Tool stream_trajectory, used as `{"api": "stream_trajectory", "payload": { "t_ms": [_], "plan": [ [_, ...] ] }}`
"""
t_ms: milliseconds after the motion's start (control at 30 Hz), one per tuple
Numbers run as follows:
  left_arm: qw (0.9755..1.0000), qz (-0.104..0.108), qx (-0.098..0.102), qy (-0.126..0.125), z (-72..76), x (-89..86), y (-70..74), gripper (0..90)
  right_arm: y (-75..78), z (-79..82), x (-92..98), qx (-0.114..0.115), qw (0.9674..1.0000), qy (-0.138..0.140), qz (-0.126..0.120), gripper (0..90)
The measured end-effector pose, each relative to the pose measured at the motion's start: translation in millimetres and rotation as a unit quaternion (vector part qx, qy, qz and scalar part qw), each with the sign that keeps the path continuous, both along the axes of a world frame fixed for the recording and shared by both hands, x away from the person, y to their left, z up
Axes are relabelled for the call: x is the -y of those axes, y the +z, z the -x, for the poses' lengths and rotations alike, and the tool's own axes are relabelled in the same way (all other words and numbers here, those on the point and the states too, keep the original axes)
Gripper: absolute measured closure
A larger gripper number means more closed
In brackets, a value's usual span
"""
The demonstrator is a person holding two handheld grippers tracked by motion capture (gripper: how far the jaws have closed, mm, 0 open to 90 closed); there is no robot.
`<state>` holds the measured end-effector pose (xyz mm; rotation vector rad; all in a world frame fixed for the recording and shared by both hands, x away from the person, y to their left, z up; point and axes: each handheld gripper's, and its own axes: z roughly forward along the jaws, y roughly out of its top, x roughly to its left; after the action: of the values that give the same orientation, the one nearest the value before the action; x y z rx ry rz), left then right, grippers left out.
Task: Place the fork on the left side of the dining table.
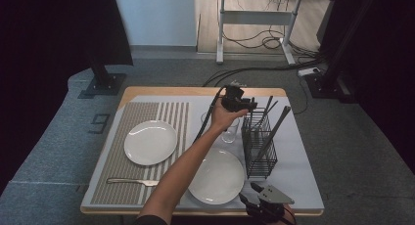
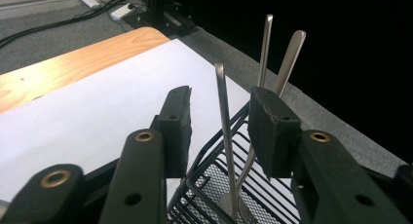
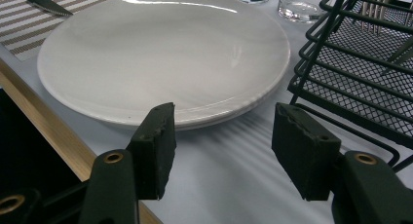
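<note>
While the high view places the left gripper (image 1: 238, 103) over the far end of the black wire cutlery basket (image 1: 259, 159), the left gripper view looks between its two pads and shows what the high view cannot: a steel fork handle (image 2: 224, 131) standing in the gap, near neither pad, so the jaws are apart and grip nothing. That fork stands almost upright in the basket, long axis vertical, handle tip up and tines down against the mesh floor. Two more handles (image 2: 280, 63) lean behind the right-hand pad. The right gripper (image 1: 266, 205) rests near the basket's close end at the table edge; its own view shows its pads spread wide and empty, facing a white plate (image 3: 160, 53) just left of the basket.
</note>
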<state>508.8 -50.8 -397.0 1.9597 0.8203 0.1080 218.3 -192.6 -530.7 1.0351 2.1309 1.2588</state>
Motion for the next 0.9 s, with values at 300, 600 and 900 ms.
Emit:
{"api": "stream_trajectory", "payload": {
  "t_ms": [300, 600, 900],
  "plan": [
    [1.0, -0.001, -0.002, -0.003, -1.9, 2.7, -1.5, 67.9, 0.4, 0.3, 0.3, 0.001, 1.0, 0.0, -0.002, 41.9],
    [1.0, 0.0, -0.003, -0.002, -4.4, 4.8, -3.6, 75.2, 0.6, 0.2, 1.1, 0.002, 1.0, -0.002, -0.003, 41.9],
    [0.9999, 0.008, -0.006, -0.011, -4.4, 5.1, -2.4, 84.1, 0.3, -0.1, 1.1, 0.0, 1.0, -0.005, -0.002, 41.9]
  ]
}}
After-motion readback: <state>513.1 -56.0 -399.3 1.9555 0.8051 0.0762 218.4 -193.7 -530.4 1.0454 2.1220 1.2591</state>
